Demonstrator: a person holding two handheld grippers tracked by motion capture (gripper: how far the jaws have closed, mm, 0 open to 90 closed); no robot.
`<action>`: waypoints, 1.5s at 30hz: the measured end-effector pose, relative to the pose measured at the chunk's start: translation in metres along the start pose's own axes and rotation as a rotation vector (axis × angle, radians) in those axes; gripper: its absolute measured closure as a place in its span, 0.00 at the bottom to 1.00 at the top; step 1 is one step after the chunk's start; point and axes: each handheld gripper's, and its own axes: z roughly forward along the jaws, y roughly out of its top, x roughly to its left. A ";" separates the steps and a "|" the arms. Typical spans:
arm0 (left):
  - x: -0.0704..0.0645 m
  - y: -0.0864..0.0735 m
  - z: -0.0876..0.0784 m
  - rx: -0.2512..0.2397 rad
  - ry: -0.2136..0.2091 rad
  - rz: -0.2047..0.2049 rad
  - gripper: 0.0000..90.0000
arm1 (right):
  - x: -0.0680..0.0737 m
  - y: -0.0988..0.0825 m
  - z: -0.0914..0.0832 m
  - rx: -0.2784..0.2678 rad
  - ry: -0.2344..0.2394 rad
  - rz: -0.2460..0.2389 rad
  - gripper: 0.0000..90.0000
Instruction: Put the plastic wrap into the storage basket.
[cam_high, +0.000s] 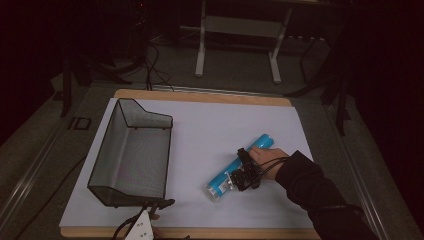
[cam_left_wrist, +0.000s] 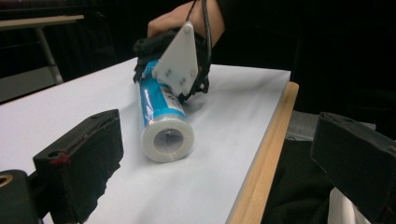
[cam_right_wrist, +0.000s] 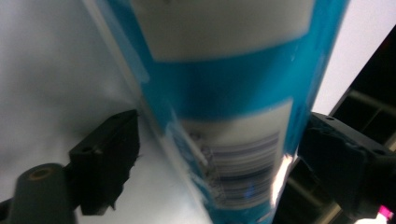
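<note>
From above the near edge we look forward and down over the whole table (cam_high: 200, 125). Our left gripper view sits low, facing across it toward the blue roll (cam_left_wrist: 161, 116); our right gripper view is pressed close on that same roll.

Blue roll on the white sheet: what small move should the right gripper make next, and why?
Probably close the fingers. The right gripper straddles the blue roll, which lies flat; in the right gripper view one finger stands a little off the roll and the other sits at its edge, so it is not yet gripped.
</note>
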 end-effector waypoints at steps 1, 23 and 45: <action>0.000 0.000 0.000 -0.001 0.000 -0.001 0.03 | 0.000 0.001 0.000 0.005 -0.017 -0.013 0.16; -0.003 -0.002 0.003 0.019 -0.004 0.023 0.03 | -0.023 0.022 0.008 0.060 0.139 -0.297 0.30; -0.003 -0.004 0.005 0.033 0.005 0.030 0.03 | -0.021 0.015 -0.012 -0.009 0.073 -0.018 0.36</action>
